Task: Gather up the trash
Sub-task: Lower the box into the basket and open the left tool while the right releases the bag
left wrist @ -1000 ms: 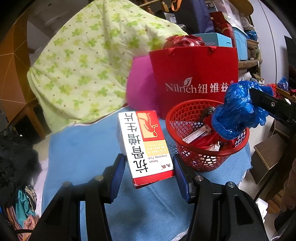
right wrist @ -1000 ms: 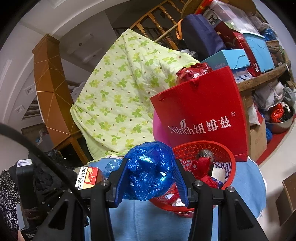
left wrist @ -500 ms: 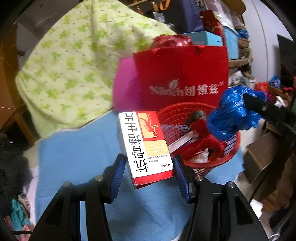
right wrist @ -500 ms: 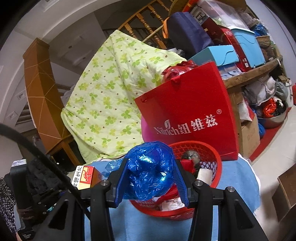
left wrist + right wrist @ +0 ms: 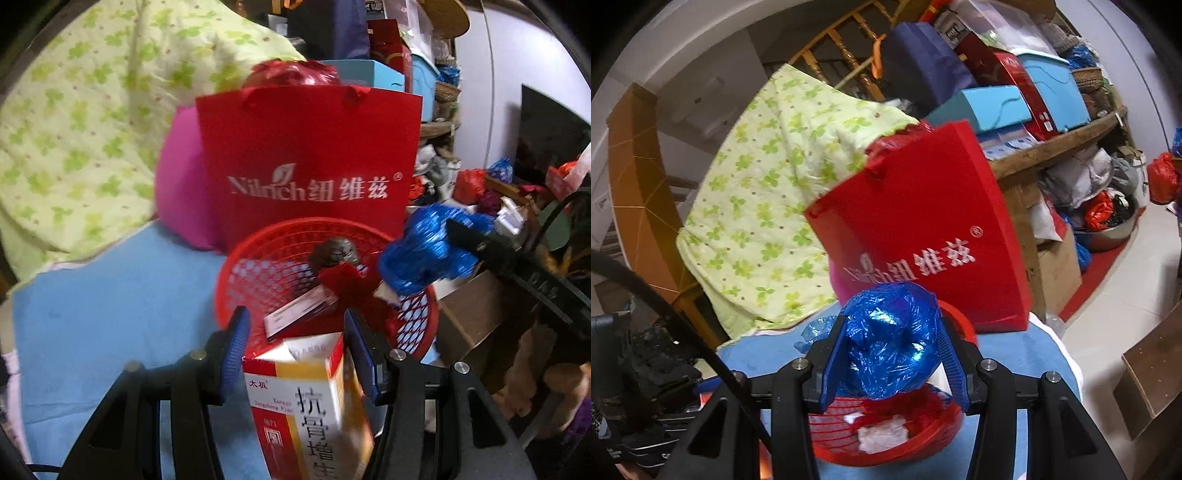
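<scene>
Cardboard, glossy and printed in red, yellow and white, makes up the medicine box (image 5: 314, 410) that sits between the left tongs (image 5: 297, 350). Its long axis runs roughly along the fingers, its opened flap end pointing away from the camera toward the red basket (image 5: 255, 280), its other end tipped down toward the lens. The blue ribbed pads (image 5: 236, 341) stand at either side of the box; motion blur hides whether they press it, so I cannot tell if the tongs grip it.

Crinkled and shiny, the blue plastic bag (image 5: 890, 339) is a rounded wad with no clear long axis, clamped between the right tongs (image 5: 892, 358) directly above the basket (image 5: 886, 439). In the left view the same bag (image 5: 424, 251) hangs at the basket's right rim.

The basket is round, of open plastic mesh, and holds red wrappers, a flat carton and white paper scraps. It rests on the blue cloth (image 5: 110, 314) covering the counter. Just behind it stands a smooth red paper bag (image 5: 310, 166) with white lettering, and behind that a soft green-patterned quilt (image 5: 74, 129).
</scene>
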`<move>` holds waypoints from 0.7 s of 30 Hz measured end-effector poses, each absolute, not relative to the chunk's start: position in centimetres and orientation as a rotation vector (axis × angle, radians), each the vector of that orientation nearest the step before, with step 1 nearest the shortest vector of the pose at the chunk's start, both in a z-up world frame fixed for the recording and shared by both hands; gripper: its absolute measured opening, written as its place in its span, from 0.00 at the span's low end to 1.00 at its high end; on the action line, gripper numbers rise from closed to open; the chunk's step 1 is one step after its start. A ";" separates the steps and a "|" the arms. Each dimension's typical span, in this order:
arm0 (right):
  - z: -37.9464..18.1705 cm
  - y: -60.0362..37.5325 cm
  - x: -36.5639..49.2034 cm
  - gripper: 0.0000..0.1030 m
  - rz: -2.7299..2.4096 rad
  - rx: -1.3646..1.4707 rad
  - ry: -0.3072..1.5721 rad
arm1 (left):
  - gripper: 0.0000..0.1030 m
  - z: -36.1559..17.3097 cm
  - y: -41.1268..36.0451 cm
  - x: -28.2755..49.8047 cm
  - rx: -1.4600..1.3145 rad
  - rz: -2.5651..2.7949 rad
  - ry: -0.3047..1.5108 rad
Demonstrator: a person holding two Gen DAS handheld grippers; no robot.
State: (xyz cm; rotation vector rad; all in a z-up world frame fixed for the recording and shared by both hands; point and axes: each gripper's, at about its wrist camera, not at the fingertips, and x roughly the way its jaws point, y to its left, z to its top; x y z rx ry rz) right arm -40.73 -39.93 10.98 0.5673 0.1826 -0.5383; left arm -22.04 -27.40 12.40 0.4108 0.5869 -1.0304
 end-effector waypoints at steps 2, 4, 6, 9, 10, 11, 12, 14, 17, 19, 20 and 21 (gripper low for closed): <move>10.2 -41.0 -39.9 0.50 -0.549 0.584 0.202 | 0.53 11.6 -28.6 -21.2 0.408 -1.044 0.597; 9.3 -42.1 -38.8 0.50 -0.552 0.613 0.231 | 0.53 10.7 -29.8 -20.6 0.419 -1.049 0.591; 8.2 -43.0 -37.5 0.50 -0.546 0.643 0.259 | 0.53 9.8 -30.5 -19.9 0.417 -1.045 0.597; 6.9 -43.9 -35.7 0.51 -0.540 0.682 0.305 | 0.53 9.9 -30.5 -18.8 0.352 -1.068 0.625; 6.6 -43.9 -35.3 0.51 -0.540 0.691 0.313 | 0.53 9.9 -30.5 -18.6 0.344 -1.066 0.629; 6.4 -43.9 -35.0 0.52 -0.540 0.699 0.317 | 0.53 9.9 -30.6 -18.5 0.344 -1.067 0.625; 6.3 -43.8 -34.9 0.56 -0.539 0.706 0.315 | 0.53 9.9 -30.7 -18.4 0.346 -1.071 0.621; 6.2 -43.6 -35.0 0.62 -0.535 0.719 0.295 | 0.53 9.9 -30.8 -18.3 0.332 -1.086 0.619; 6.2 -43.2 -35.4 0.64 -0.542 0.721 0.273 | 0.53 9.7 -31.2 -18.1 0.310 -1.100 0.624; 6.6 -43.0 -35.6 0.64 -0.545 0.720 0.265 | 0.53 9.6 -31.7 -18.0 0.300 -1.110 0.627; 6.7 -42.8 -36.1 0.64 -0.552 0.713 0.258 | 0.53 9.6 -32.0 -17.9 0.296 -1.114 0.625; 6.9 -42.7 -36.4 0.64 -0.559 0.707 0.253 | 0.53 9.6 -32.2 -17.9 0.292 -1.118 0.623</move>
